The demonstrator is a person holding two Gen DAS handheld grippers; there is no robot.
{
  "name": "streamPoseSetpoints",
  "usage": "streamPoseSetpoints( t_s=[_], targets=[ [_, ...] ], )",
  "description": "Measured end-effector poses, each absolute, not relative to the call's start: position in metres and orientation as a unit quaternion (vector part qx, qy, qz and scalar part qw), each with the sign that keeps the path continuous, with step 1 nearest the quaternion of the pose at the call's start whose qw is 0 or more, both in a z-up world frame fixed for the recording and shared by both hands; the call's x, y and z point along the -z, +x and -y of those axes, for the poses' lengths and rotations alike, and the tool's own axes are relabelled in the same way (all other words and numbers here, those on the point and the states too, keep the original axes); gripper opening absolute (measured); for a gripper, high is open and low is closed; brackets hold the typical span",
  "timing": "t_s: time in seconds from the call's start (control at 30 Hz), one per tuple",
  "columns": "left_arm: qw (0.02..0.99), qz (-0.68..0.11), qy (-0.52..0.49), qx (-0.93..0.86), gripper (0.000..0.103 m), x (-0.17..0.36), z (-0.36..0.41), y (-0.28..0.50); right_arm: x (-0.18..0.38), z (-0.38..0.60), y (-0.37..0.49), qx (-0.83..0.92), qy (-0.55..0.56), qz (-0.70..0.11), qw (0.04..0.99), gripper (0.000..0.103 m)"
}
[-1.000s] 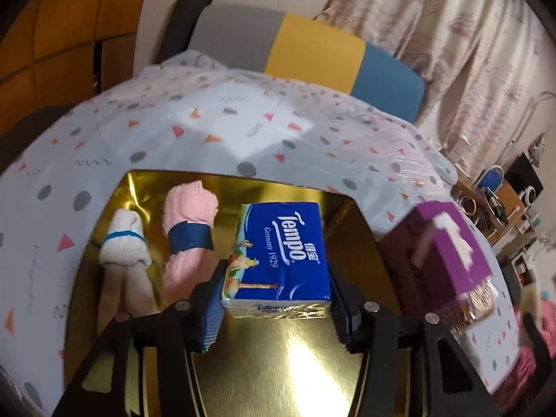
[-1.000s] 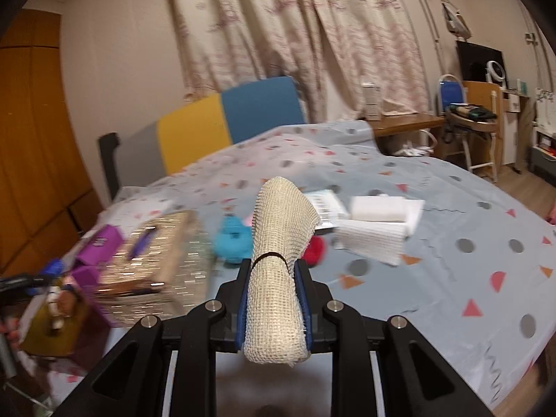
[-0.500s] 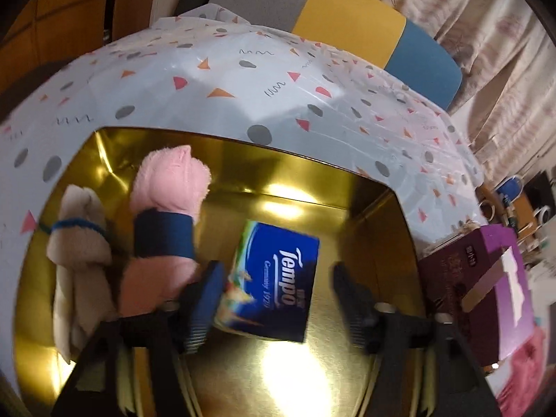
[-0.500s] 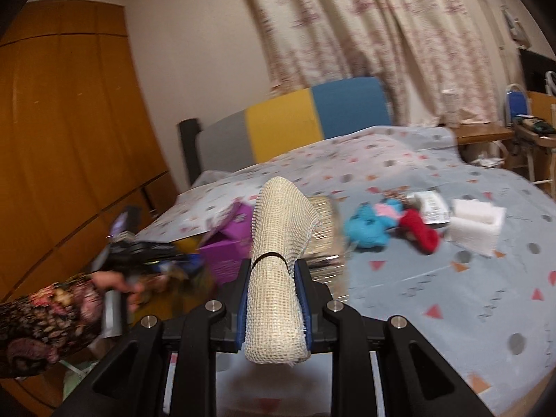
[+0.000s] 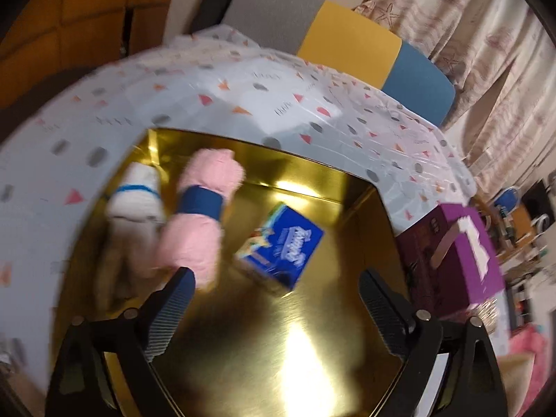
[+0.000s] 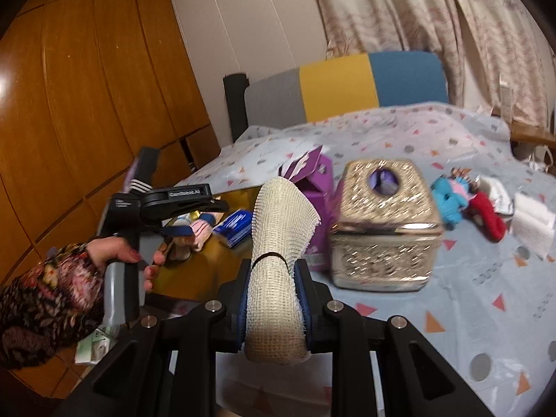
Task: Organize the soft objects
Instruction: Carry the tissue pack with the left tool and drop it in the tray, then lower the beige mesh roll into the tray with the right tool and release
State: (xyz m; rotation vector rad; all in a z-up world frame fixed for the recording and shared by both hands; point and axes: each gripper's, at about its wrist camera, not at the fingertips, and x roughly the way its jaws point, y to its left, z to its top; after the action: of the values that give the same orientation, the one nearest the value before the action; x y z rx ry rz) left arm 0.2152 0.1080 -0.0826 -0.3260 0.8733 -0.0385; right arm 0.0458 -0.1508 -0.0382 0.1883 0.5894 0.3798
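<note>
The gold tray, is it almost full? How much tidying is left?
Not full yet. The gold tray already holds a white roll, a pink roll and a blue tissue pack. The left tongs are open and empty above it. The right tongs hold a beige mesh roll. A blue toy, a red toy and white cloths wait on the bed.

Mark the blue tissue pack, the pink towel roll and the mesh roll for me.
blue tissue pack [image 5: 283, 248], left wrist view, printed top face.
pink towel roll [image 5: 194, 239], left wrist view, lower body.
mesh roll [image 6: 278, 226], right wrist view, upper weave.
</note>
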Motion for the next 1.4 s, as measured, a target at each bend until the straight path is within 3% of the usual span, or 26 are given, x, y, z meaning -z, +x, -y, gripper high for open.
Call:
streamPoseSetpoints(
  t_s=[0.37, 0.63, 1.0, 1.17, 1.4],
  targets=[
    [0.915, -0.383, -0.117, -0.041, 0.099, 0.072, -0.133, 0.162, 0.040, 0.105, 0.101, -0.232, 0.134, -0.349, 0.898, 0.023],
    [0.925, -0.362, -0.099, -0.059, 0.099, 0.065, -0.149, 0.146, 0.029, 0.049, 0.177, -0.169, 0.053, -0.363, 0.915, 0.024],
    [0.918, -0.371, -0.123, -0.065, 0.099, 0.073, -0.168, 0.141, 0.067, 0.005, 0.264, -0.077, -0.043, -0.413, 0.907, 0.024],
    [0.917, -0.373, -0.134, -0.055, 0.099, 0.074, -0.169, 0.139, 0.077, -0.006, 0.262, -0.075, -0.073, -0.438, 0.893, 0.030],
    [0.915, -0.376, -0.138, -0.045, 0.099, 0.075, -0.157, 0.137, 0.041, 0.020, 0.190, -0.141, -0.012, -0.375, 0.916, 0.032]
  ],
)
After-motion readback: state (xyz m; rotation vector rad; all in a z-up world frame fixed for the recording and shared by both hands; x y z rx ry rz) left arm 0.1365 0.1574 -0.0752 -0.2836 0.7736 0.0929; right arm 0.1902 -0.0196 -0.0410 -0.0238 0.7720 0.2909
